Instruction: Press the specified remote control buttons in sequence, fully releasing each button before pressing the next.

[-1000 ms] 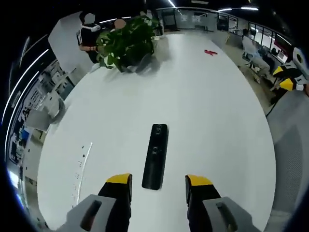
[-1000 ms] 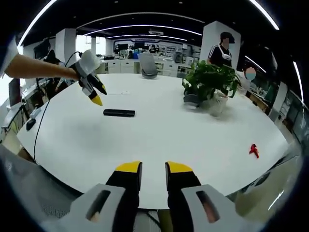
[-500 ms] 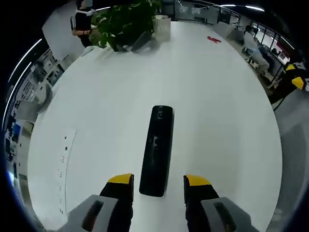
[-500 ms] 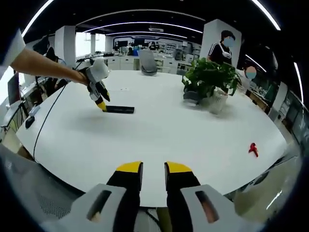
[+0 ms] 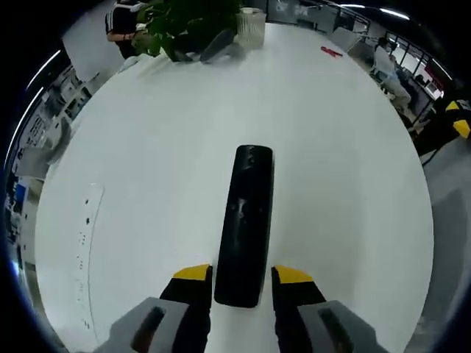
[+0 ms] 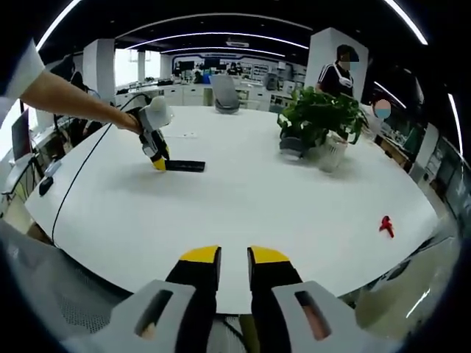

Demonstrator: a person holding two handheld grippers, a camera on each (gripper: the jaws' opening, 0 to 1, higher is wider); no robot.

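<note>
Yellow-tipped, our left gripper point(image 5: 243, 276) stands narrowly open, its jaws straddling the near end of the black remote control point(image 5: 246, 223); we cannot tell whether they touch it. Our right gripper point(image 6: 233, 257) hangs off the table edge, well apart from the remote, jaws a slit apart and holding nothing. We count 1 remote, 1 potted plant point(image 6: 316, 121) and 1 small red object point(image 6: 385, 226) beyond it on the white oval table point(image 6: 243, 191), in an open office.

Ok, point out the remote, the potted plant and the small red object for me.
remote point(image 5: 246, 220), left gripper view, middle of its body
potted plant point(image 6: 318, 118), right gripper view, leaves
small red object point(image 6: 385, 227), right gripper view, its centre
</note>
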